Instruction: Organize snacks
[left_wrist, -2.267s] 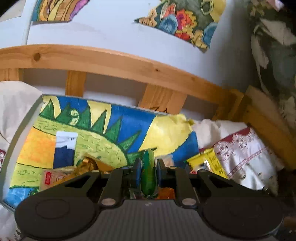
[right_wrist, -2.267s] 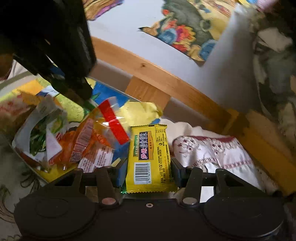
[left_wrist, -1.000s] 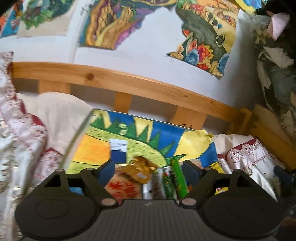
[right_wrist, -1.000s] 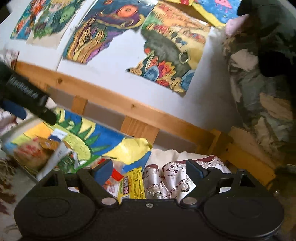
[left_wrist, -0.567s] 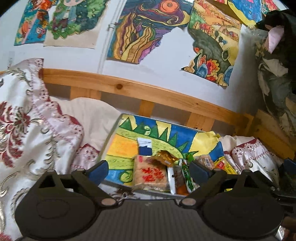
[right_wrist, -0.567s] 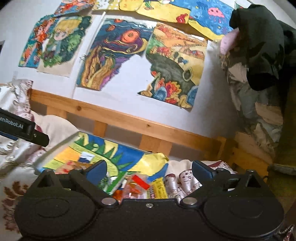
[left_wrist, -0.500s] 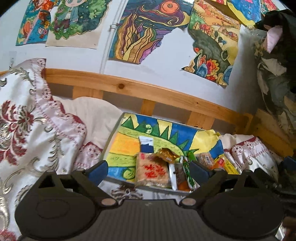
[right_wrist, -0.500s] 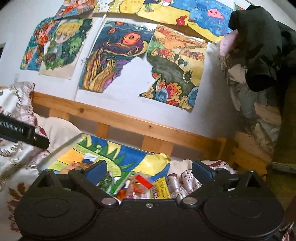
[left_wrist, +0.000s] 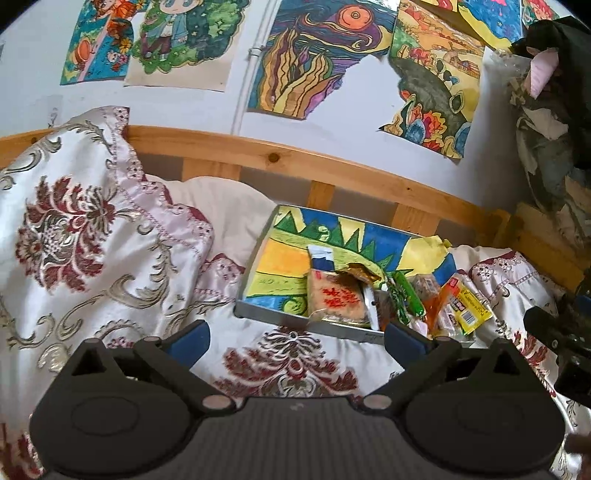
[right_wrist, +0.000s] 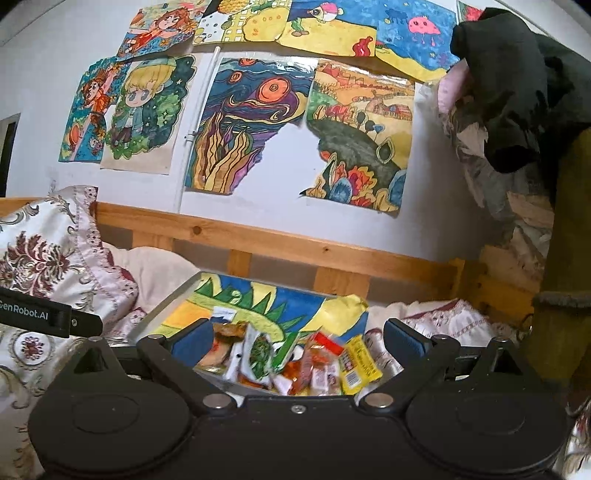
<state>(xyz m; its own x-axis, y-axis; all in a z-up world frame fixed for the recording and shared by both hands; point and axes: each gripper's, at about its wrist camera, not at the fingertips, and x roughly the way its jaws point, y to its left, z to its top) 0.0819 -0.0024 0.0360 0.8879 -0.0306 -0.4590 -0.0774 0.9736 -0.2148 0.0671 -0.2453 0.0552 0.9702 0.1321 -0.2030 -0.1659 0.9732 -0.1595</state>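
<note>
The snacks (left_wrist: 388, 295) lie in a heap at the right end of the tray (left_wrist: 273, 314), which rests on the soft bed w/ a painted sheet (left_wrist: 288, 254) lining it; the yellow packet (left_wrist: 471, 302) seems to hang over the tray's right edge, so it might slide off onto the bedcover (left_wrist: 288, 365) if the bedding shifts. The left hand-held gripper (left_wrist: 295, 336) is opening, nothing between its jaws, snacks beyond and to the right. The right hand-held gripper (right_wrist: 295, 341) is wide apart, empty, snacks just ahead.

Drawings (right_wrist: 243, 125) hang above a wooden headboard (left_wrist: 332, 162), beside an embroidered pillow (left_wrist: 74, 229).
</note>
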